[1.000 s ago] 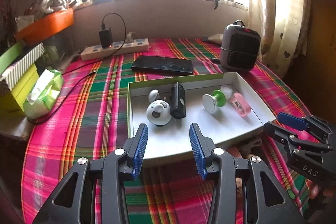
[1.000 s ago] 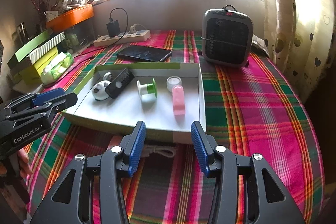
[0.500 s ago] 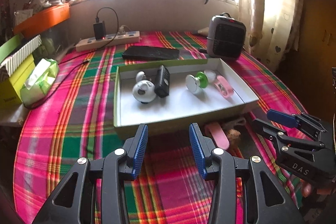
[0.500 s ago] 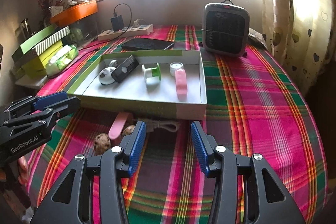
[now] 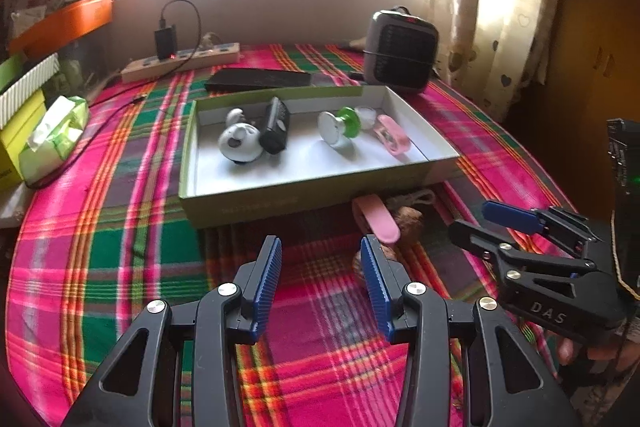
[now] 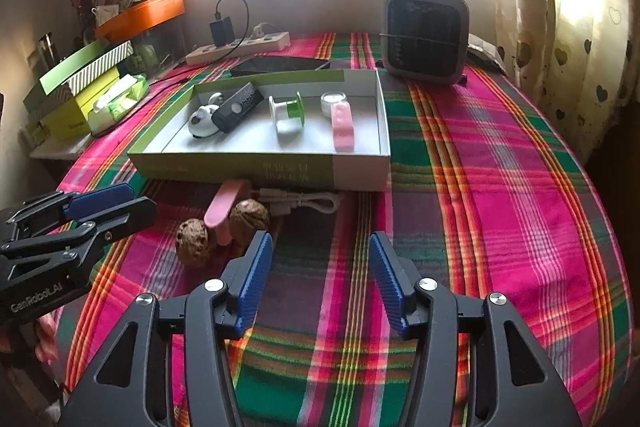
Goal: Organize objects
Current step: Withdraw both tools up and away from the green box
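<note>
Two brown wrinkled walnuts point(image 6: 248, 217), a flat pink clip point(image 6: 224, 207) and a white coiled cable point(image 6: 304, 203) lie near the shallow green-and-white cardboard box point(image 6: 260, 167). The right gripper point(image 6: 320, 279), jaws opening and empty, should come straight over one walnut. The left gripper point(image 5: 320, 279) is open, empty.

Pink-green plaid tablecloth point(image 6: 480, 187), green-white box point(image 6: 256, 167), pink clip point(image 6: 222, 205), brown walnuts point(image 6: 192, 243).

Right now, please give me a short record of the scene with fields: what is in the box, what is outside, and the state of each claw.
in box: white round toy, black device, green spool, pink case
outside, in front: two walnuts, pink strip, white cable
left claw: open, empty
right claw: opening, empty
</note>
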{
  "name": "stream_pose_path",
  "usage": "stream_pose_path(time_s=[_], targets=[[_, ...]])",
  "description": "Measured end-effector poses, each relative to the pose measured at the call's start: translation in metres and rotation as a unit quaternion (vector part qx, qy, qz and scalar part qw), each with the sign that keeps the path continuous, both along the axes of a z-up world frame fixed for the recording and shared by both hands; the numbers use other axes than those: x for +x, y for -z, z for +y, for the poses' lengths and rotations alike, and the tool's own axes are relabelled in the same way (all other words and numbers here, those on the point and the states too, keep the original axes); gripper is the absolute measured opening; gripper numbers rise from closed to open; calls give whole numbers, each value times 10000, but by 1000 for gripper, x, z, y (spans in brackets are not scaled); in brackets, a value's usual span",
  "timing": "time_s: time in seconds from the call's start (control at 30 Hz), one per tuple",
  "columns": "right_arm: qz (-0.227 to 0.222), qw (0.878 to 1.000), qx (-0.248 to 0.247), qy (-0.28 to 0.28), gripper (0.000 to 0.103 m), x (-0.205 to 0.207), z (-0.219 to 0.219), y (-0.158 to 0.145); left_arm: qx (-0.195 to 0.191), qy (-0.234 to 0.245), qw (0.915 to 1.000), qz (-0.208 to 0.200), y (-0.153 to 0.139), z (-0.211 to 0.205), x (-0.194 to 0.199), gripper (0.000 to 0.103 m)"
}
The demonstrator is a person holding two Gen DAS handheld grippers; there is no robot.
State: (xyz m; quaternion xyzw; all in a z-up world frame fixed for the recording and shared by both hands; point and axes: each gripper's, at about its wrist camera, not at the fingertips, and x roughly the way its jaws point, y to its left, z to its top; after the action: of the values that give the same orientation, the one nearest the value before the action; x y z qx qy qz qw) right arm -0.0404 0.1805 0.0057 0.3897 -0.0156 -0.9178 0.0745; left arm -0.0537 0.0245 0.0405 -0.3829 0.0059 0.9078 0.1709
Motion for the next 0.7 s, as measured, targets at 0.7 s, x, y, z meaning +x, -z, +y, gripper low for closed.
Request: stream_pose_path(time_s=[0.7], targets=[[-150, 9997, 39, 212, 59, 7, 20, 8, -16, 457, 9981, -404, 22, 29, -12, 45]])
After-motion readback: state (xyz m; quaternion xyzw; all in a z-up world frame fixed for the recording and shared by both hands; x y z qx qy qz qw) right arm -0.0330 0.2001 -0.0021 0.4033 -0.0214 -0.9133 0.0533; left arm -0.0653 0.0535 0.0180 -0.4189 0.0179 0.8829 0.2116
